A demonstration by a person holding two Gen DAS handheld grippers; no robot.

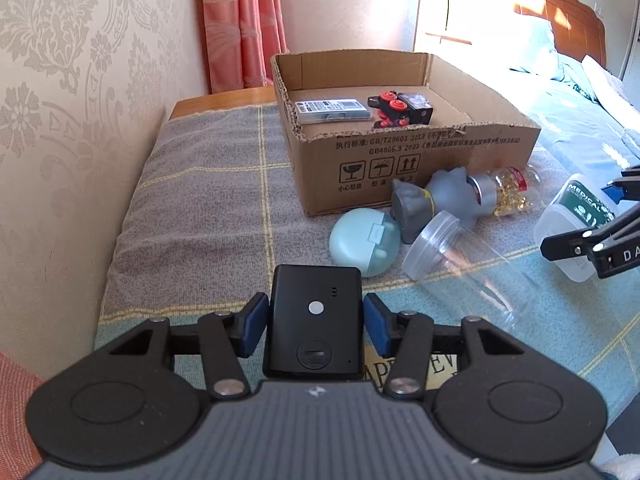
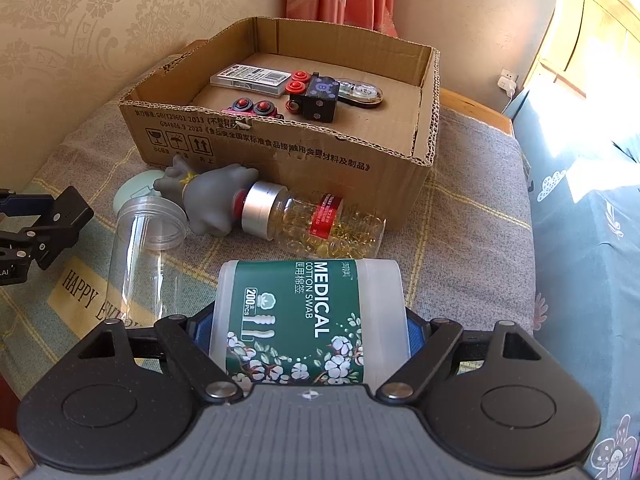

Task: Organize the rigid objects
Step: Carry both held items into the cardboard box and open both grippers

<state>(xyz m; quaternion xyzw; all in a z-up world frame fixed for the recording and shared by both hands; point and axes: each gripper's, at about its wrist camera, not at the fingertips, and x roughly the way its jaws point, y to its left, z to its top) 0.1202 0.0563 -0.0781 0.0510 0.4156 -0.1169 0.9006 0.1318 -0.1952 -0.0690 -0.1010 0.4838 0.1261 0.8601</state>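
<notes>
My left gripper is shut on a flat black device with a round silver button, held above the blanket. My right gripper is shut on a white cotton swab box with a green "MEDICAL" label; its blue pads press on both sides. In the left wrist view that box and the right gripper are at the right edge. An open cardboard box stands ahead, holding a clear flat case and a black toy with red wheels.
In front of the cardboard box lie a mint round case, a grey rubber figure, a capsule bottle and a clear empty jar. A wall runs along the left, and a curtain hangs behind.
</notes>
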